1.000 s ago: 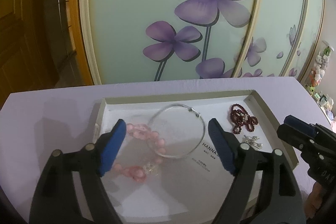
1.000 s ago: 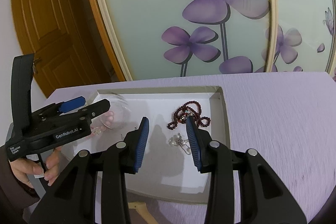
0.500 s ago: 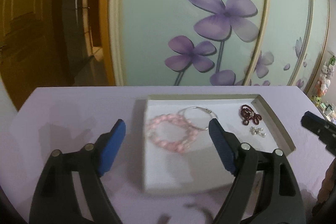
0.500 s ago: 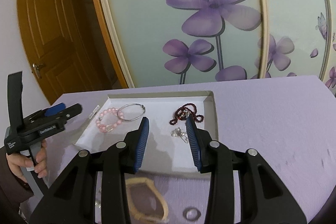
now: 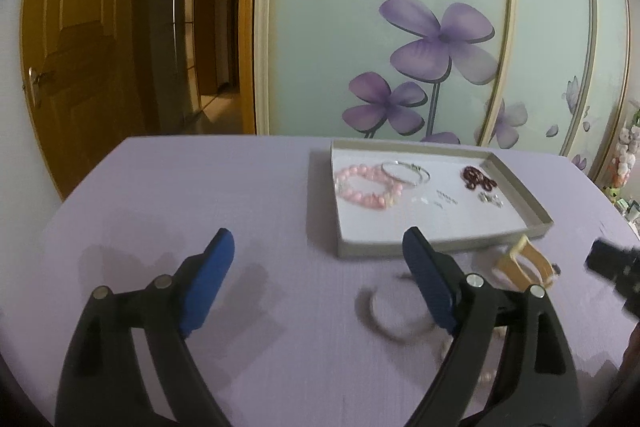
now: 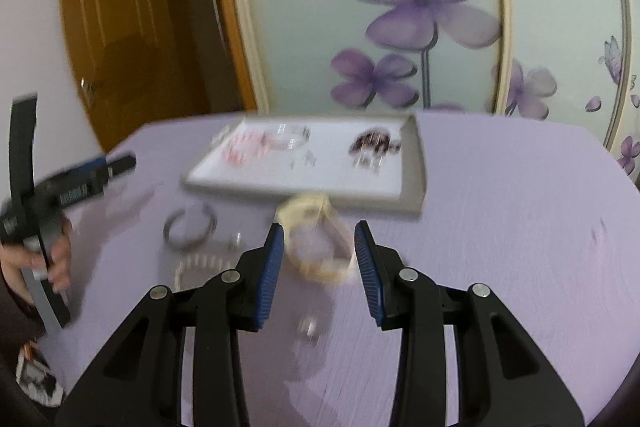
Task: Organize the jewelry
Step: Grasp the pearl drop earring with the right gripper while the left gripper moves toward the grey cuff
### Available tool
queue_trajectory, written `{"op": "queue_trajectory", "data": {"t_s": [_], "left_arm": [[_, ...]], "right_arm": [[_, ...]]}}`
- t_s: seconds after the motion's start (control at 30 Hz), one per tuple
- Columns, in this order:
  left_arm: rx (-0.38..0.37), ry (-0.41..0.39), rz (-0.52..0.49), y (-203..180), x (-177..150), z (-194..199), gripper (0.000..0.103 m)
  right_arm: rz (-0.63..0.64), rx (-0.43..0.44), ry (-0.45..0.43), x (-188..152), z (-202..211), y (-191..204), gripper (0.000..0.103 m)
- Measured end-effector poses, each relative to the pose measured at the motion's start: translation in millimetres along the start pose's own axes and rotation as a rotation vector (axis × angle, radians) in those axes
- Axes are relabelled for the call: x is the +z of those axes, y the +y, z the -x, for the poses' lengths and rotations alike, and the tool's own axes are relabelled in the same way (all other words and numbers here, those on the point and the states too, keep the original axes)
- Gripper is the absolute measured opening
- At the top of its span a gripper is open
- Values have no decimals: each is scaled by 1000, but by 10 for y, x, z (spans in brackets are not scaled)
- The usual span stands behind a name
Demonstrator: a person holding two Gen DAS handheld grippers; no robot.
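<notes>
A shallow white tray (image 5: pixel 440 245) on the purple table holds a pink bead bracelet (image 5: pixel 366 187), a silver bangle (image 5: pixel 406 173), a dark red bead string (image 5: pixel 478 179) and small silver earrings (image 5: pixel 492 199). Loose on the table in front of it lie a grey open cuff (image 5: pixel 384 311), a cream bangle (image 6: pixel 320 247), a pearl string (image 6: pixel 200 263) and a small ring (image 6: pixel 310 327). My left gripper (image 5: pixel 318 239) hovers over bare table left of the cuff, its jaws opening with nothing between them. My right gripper (image 6: pixel 320 231) stands part open just short of the cream bangle, its pads not touching it.
The tray (image 6: pixel 304 193) sits toward the table's far side, before a glass wardrobe door with purple flowers. A wooden door stands at the far left. A hand (image 6: pixel 56 263) holds the left tool at the table's left edge. The right wrist view is blurred.
Both grippers have drawn back from above the tray toward the table's near side. The loose cuff, cream bangle, pearls and ring have come into view. The left jaws stand slightly wider.
</notes>
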State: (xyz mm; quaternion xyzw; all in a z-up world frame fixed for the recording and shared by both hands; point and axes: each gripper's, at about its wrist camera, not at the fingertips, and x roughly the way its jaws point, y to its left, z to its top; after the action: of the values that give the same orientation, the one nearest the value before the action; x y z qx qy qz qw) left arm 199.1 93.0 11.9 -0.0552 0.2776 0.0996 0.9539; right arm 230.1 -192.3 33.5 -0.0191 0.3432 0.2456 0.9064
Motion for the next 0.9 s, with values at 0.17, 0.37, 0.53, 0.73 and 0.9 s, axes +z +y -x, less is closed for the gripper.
{"op": "queue_trajectory", "data": {"t_s": [0.17,0.37,0.53,0.73,0.9], "left_arm": [[13,-9,22,61,-123,116,87],[38,-28,55,154,-128,163,88],[35,-24,57,172,-125,161,88],[23,-2,47,133,-149,131,88],[10,21,40,64,-178,76,88]], "right_arm": [[-6,9,86,-247,-64,61,38],[20,-25,148,-341,-127,151,34],[26,-60,216,-368,-268,167,30],[26,-76,241,-367,-339,163,26],[39,-91,244,-350,-361,186,17]]}}
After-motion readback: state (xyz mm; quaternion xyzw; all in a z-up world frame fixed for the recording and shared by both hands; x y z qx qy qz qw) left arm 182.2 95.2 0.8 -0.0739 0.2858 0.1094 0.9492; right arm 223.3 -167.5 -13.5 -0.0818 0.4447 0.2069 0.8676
